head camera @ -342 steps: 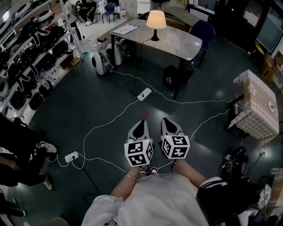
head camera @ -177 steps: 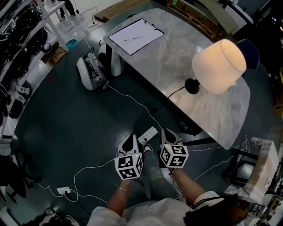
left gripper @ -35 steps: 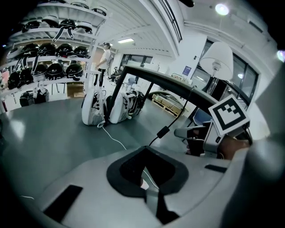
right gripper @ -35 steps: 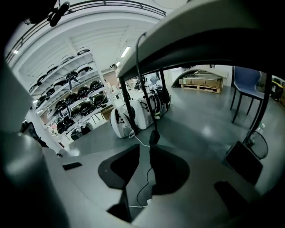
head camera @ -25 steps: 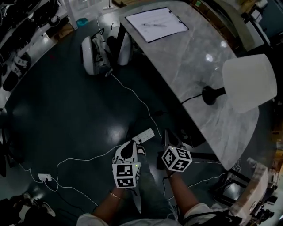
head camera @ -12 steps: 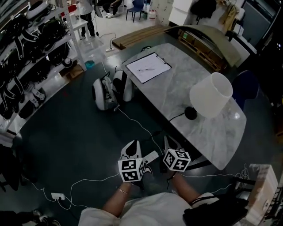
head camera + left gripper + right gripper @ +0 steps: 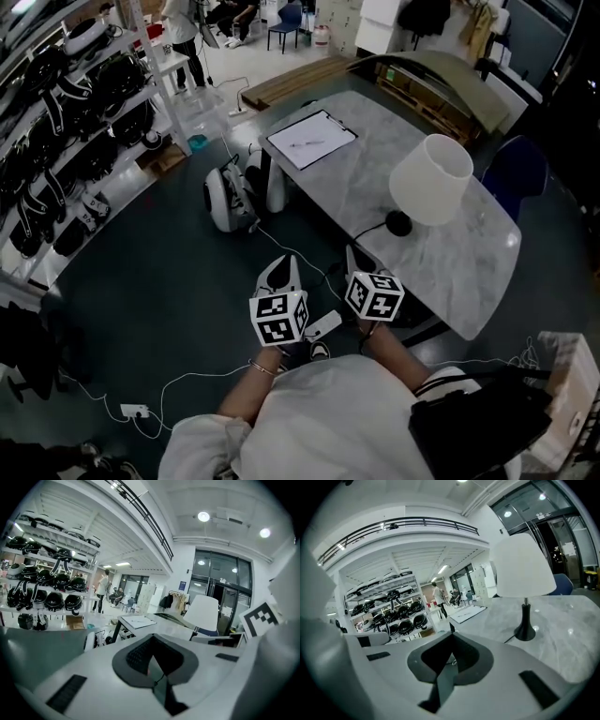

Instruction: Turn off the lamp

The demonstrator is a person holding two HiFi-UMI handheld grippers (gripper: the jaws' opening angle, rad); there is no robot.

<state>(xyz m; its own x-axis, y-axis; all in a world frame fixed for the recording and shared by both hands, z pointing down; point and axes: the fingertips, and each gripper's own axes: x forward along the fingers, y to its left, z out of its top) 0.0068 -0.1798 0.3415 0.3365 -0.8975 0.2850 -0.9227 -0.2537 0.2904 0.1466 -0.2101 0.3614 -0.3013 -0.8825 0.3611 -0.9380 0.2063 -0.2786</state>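
Note:
The lamp (image 7: pixel 430 192) stands on the marble table (image 7: pixel 469 272), its white shade unlit above a black base (image 7: pixel 399 223). Its cord runs off the table edge toward a white power strip (image 7: pixel 323 325) on the floor. My left gripper (image 7: pixel 284 269) and right gripper (image 7: pixel 354 255) hover side by side over the floor at the table's near edge, both shut and holding nothing. The left gripper view shows my left gripper (image 7: pixel 152 665) with the lamp (image 7: pixel 202 613) ahead to the right. From the right gripper (image 7: pixel 449 660), the lamp (image 7: pixel 522 569) is close.
A clipboard with paper (image 7: pixel 309 141) lies at the table's far end. Two white machines (image 7: pixel 230 197) sit on the floor by the table leg. Helmet shelves (image 7: pixel 56 112) line the left. A blue chair (image 7: pixel 514 169) stands behind the table. White cords (image 7: pixel 187 384) cross the floor.
The lamp shade glowed seven seconds ago and is dark now. Over the last second both grippers have come up from the power strip on the floor, still shut.

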